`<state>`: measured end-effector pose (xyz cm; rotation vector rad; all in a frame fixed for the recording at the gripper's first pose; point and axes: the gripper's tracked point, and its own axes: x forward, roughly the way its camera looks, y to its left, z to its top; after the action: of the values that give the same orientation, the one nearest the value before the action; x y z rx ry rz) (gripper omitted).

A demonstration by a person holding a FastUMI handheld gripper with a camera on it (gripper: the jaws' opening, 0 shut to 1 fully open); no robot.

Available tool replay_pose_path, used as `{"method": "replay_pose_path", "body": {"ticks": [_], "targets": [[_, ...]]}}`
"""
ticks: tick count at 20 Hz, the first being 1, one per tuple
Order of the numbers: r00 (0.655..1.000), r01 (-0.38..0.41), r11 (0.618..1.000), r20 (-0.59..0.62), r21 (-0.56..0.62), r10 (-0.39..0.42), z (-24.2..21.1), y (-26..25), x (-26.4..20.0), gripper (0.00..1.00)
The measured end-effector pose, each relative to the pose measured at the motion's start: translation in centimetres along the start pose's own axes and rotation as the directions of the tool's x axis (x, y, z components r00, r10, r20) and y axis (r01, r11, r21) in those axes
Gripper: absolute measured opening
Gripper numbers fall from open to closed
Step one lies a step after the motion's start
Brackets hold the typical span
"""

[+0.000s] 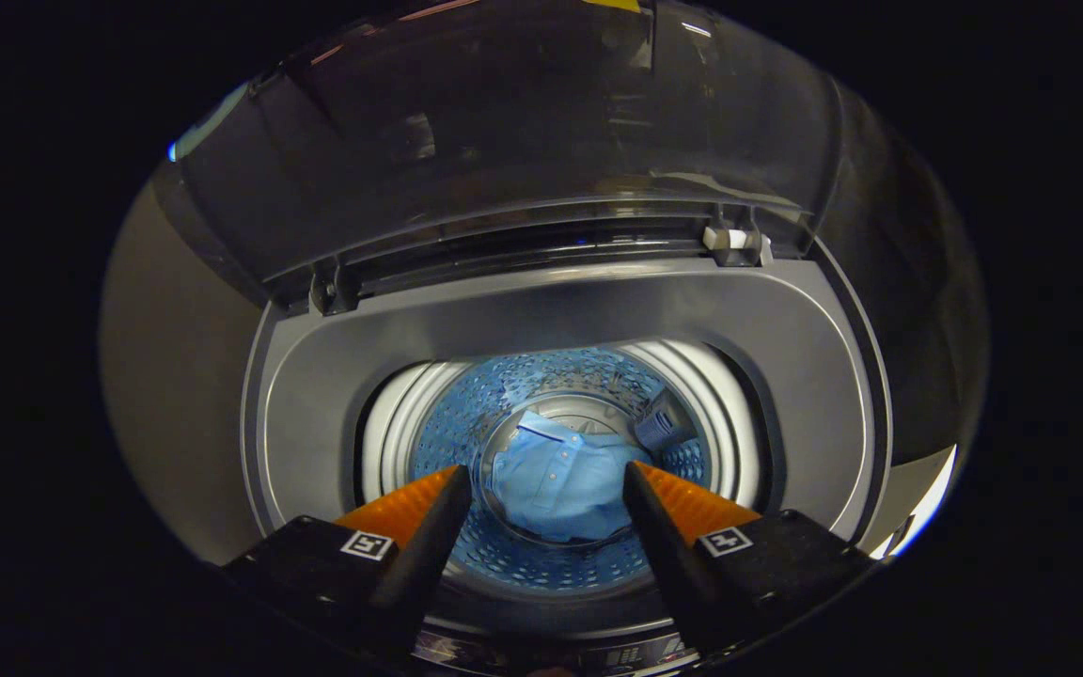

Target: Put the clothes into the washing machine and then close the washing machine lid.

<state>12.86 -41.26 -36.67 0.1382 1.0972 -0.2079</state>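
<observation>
Clothes [556,484]: light blue shirt lies crumpled at bottom of drum [466,423], seen between fingers [424,512] and well below them. Small dark item [662,423] rests against drum wall beside shirt, kind unclear. Washing machine [786,376] top-loading, lid [523,141] raised upright behind opening. Tool [546,503] hangs above opening, fingers spread apart, gripping nothing.

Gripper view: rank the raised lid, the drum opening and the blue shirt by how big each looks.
1. Raised lid, largest.
2. Drum opening.
3. Blue shirt, smallest, lying deep in the drum beyond the open claw, so its distance shrinks it.
</observation>
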Motion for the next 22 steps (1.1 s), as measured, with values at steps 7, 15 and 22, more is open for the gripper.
{"method": "replay_pose_path", "body": {"ticks": [7, 15, 22], "targets": [[1.0, 0.007, 1.0, 0.024, -0.001, -0.007, 0.3, -0.7, -2.0, 0.99], [0.972, -0.043, 0.999, 0.229, -0.008, 0.044, 9.6, 0.0, -11.8, 0.99], [0.91, -0.085, 0.996, 0.404, -0.033, 0.091, 19.2, 2.9, -20.0, 0.99]]}}
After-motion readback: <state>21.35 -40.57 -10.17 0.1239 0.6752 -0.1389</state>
